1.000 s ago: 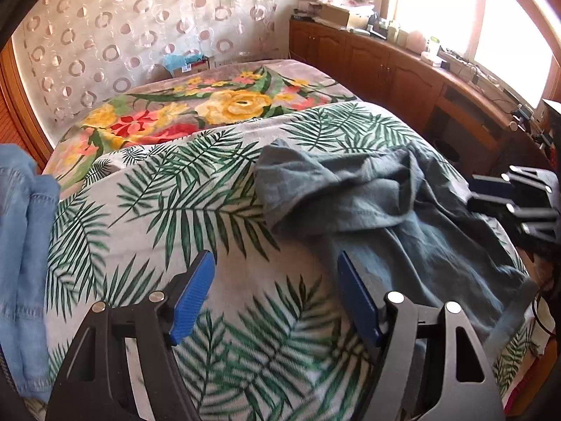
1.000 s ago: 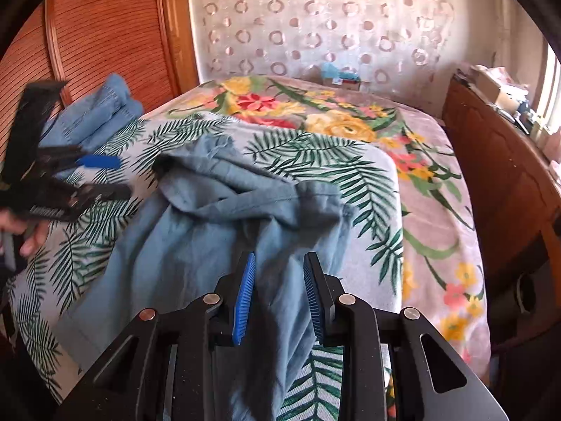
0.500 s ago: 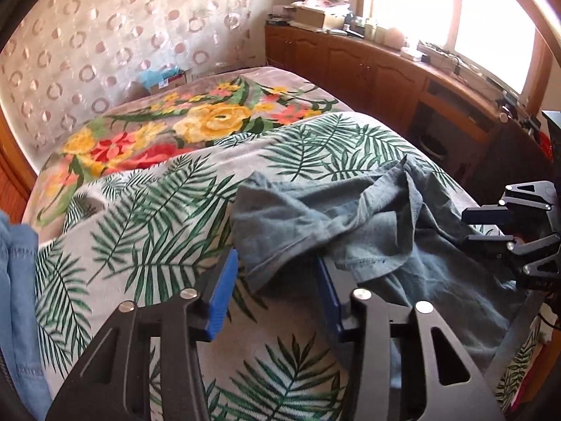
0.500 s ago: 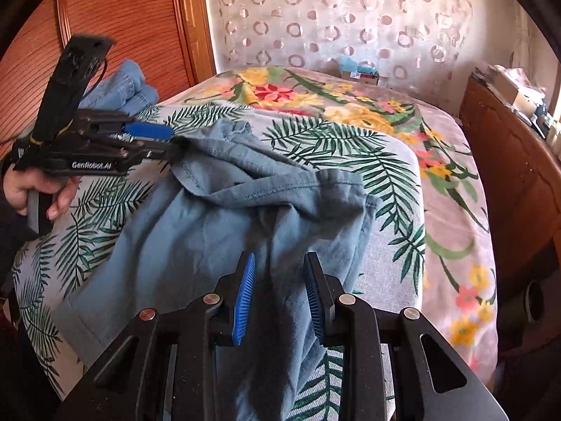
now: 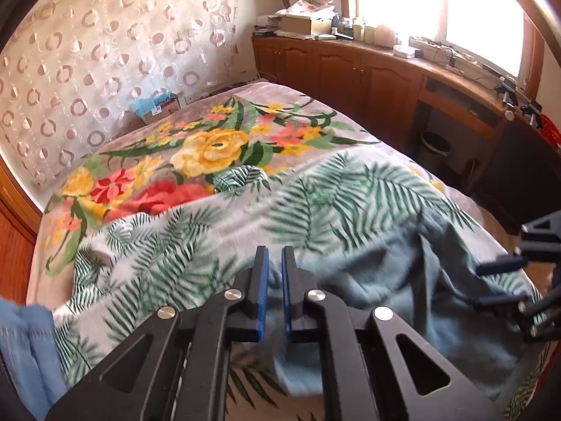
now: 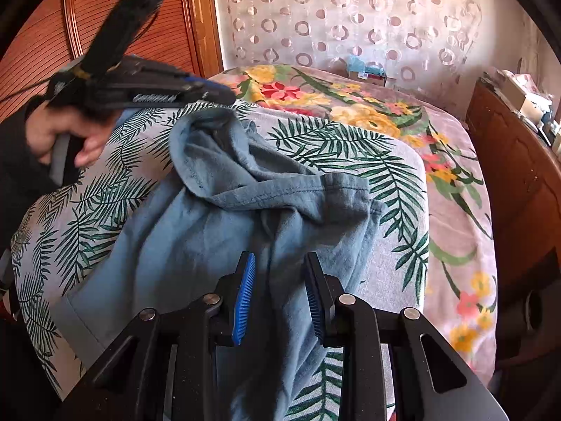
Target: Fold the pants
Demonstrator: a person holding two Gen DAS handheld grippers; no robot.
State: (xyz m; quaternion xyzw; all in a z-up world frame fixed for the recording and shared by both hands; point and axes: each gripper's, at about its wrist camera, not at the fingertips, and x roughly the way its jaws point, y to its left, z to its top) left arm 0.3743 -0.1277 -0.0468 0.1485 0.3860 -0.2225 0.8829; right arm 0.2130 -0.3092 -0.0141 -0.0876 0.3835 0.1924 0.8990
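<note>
Grey-blue pants (image 6: 224, 231) lie crumpled on the palm-leaf sheet (image 6: 105, 189) of the bed; they also show in the left wrist view (image 5: 385, 280). My left gripper (image 5: 275, 263) is shut on the top edge of the pants and lifts it; it also shows in the right wrist view (image 6: 228, 98), holding the raised corner. My right gripper (image 6: 278, 270) is open, jaws about a hand-width apart, just above a fold of the pants; it shows in the left wrist view (image 5: 501, 280) at the right.
A floral blanket (image 5: 217, 147) covers the far half of the bed. Folded blue jeans (image 5: 31, 351) lie at the left edge. Wooden cabinets (image 5: 368, 80) and a cluttered counter run along the right wall. A wooden headboard (image 6: 105, 28) stands behind.
My left gripper moved in onto the pants' edge, closed on it and lifted it. My right gripper stayed open over the pants.
</note>
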